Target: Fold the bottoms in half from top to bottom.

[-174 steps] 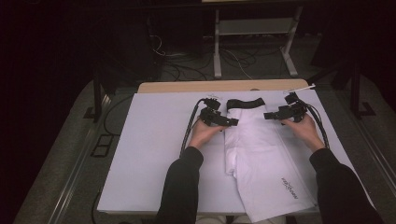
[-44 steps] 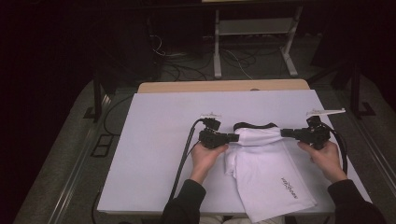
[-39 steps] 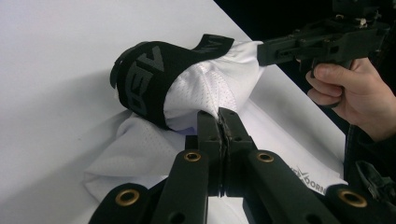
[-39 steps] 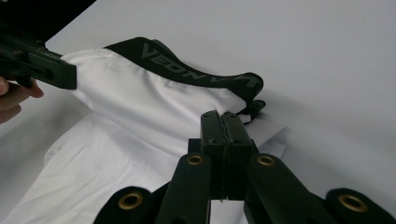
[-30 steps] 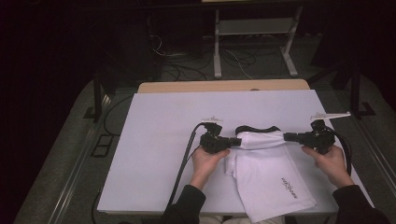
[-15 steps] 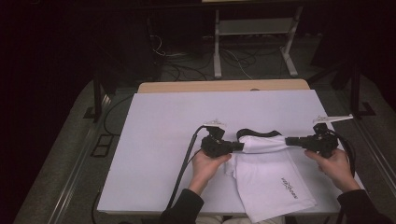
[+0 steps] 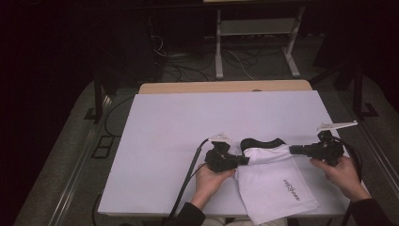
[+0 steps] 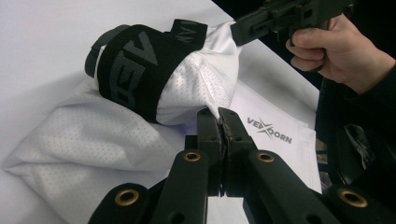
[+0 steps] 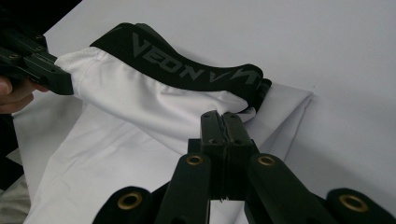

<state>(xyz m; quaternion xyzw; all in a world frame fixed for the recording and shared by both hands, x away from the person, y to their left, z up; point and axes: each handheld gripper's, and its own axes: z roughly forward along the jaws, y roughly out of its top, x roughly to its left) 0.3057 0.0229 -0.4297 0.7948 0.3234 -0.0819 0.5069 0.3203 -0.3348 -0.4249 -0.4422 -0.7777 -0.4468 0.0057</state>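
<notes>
High view: the white mesh shorts with a black lettered waistband [image 7: 275, 176] are seen lying at the near right of the white bench [image 7: 188, 136], the waistband end folded over. Its fabric is pinched at either side by the left tongs [image 7: 243, 160] and right tongs [image 7: 292, 149], both clamped.

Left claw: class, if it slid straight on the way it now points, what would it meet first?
The left claw is shut on the white shorts, so it would push straight into the raised fold of that cloth, with the black waistband just behind it. Depth past that is unclear.
</notes>
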